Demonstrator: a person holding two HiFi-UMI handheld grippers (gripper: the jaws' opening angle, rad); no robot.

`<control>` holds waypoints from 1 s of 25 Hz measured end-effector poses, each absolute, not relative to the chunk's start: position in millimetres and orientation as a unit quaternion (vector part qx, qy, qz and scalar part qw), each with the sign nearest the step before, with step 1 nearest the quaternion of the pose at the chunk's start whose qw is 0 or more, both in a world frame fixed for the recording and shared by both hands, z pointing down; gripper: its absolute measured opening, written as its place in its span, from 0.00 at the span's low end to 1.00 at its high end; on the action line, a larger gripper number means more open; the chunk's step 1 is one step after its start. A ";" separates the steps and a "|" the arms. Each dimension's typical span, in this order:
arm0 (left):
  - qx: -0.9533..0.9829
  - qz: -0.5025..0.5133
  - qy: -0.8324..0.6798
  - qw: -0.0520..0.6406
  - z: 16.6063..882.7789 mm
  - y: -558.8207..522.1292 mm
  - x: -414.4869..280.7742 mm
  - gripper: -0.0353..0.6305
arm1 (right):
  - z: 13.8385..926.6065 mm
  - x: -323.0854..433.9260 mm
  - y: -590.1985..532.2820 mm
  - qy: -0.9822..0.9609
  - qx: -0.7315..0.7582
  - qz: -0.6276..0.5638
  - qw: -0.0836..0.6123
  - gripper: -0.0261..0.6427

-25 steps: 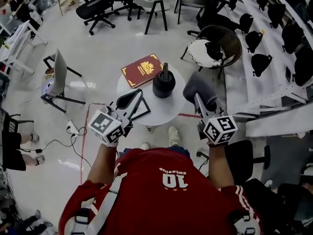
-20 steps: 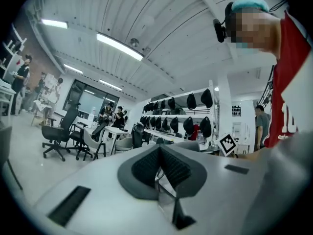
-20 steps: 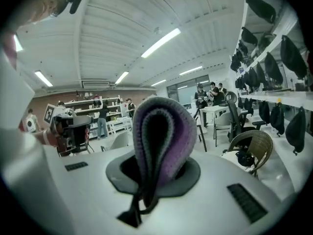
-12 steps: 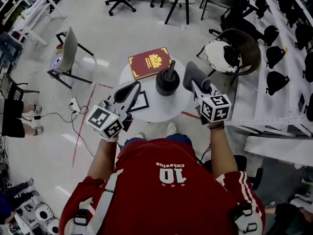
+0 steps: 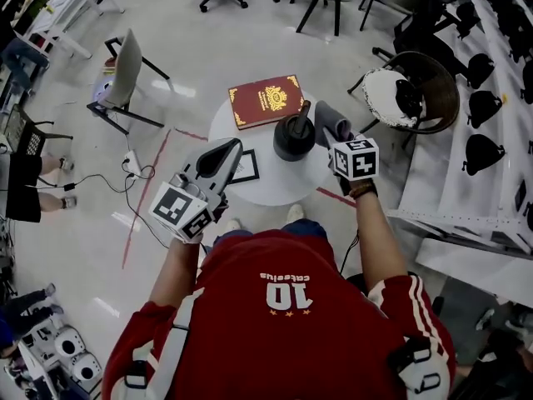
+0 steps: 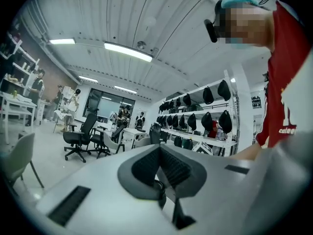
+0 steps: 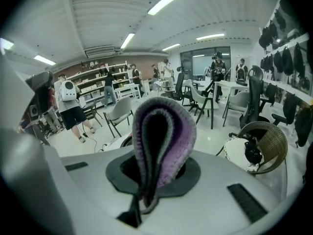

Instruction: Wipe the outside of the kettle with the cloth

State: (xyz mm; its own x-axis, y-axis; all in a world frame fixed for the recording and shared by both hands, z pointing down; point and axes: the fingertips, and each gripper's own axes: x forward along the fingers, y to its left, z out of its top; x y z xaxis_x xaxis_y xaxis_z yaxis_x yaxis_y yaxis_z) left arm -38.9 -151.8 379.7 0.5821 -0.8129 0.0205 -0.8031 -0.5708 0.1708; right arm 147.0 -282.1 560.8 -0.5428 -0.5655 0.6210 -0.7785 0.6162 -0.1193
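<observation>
On the round white table (image 5: 275, 192) sit one black kettle (image 5: 293, 137) and one red book (image 5: 266, 101) (only the head view shows them). Of the two grippers, the right gripper (image 5: 335, 132) has its jaws clamped on one folded cloth (image 7: 164, 131), just right of the kettle; whether they touch is unclear. Its own view shows the cloth's purple inner layer. The left gripper (image 6: 160, 165), jaws together and empty, points up across the room.

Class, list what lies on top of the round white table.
A red book, the black kettle and a dark-framed flat item. The left gripper covers part of that item.
</observation>
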 end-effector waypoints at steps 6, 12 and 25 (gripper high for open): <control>0.883 -0.020 -0.459 0.090 389.3 -157.0 -51.1 0.06 | 578.0 125.8 -293.3 -0.847 0.376 0.208 0.313 0.11; 0.884 -0.022 -0.459 0.091 387.8 -166.5 -62.7 0.06 | 583.2 103.2 -296.4 -0.848 0.356 0.216 0.327 0.11; 0.879 -0.031 -0.467 0.090 387.7 -161.1 -83.7 0.06 | 585.2 74.5 -286.9 -0.854 0.331 0.230 0.329 0.11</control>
State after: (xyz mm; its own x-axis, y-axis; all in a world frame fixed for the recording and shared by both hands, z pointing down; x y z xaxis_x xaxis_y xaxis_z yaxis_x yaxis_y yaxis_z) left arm -83.7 -161.1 387.7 0.5614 -0.8270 0.0297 -0.8159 -0.5472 0.1865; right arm 74.5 -286.9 585.2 -0.5655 -0.4139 0.7134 -0.7161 0.6756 -0.1756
